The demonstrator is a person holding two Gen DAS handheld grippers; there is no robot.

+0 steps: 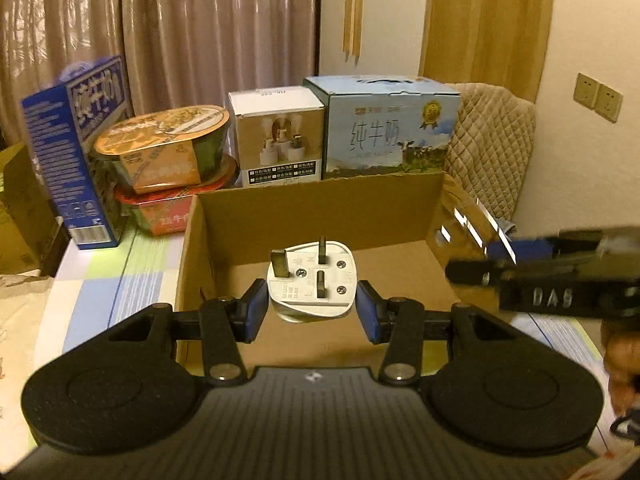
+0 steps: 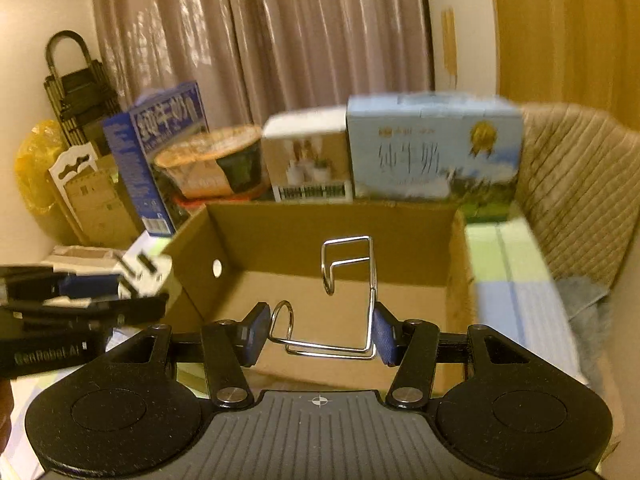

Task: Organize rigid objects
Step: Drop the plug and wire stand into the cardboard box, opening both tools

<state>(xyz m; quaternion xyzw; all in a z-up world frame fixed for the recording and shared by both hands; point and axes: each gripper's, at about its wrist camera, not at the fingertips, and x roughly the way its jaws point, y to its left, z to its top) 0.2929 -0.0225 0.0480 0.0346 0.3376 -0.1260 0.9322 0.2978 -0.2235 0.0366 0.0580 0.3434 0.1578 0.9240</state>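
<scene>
Long pinkish curtains [image 1: 180,32] hang behind a table with a pale checked cloth [image 1: 120,280]. Along the table's back edge stand a light blue milk box [image 1: 390,128], a dark blue milk box [image 1: 76,152], a small white box [image 1: 280,140] and two noodle bowls [image 1: 168,148] stacked one on the other. A padded chair back [image 1: 492,140] is partly hidden behind the boxes at the right.

In front of them sits a big open cardboard box [image 1: 312,200]. Its near wall is hidden under the gripper in both views, so only part of its floor shows.

The right wrist view is blurry, and the writing on the boxes there is hard to read.

The left gripper [image 1: 312,308] holds a white plug [image 1: 312,280] between its blue pads, up in the air over the near edge of the cardboard box. The plug has three metal pins pointing up and two small screws. Its underside is hidden.

The right gripper [image 2: 320,332] holds a shiny bent wire hook [image 2: 348,292], also over the box's near edge. The wire is thin and silver, with a square loop at the top and a round loop by the left pad.

Each gripper shows as a dark blur at the edge of the other's view.
</scene>
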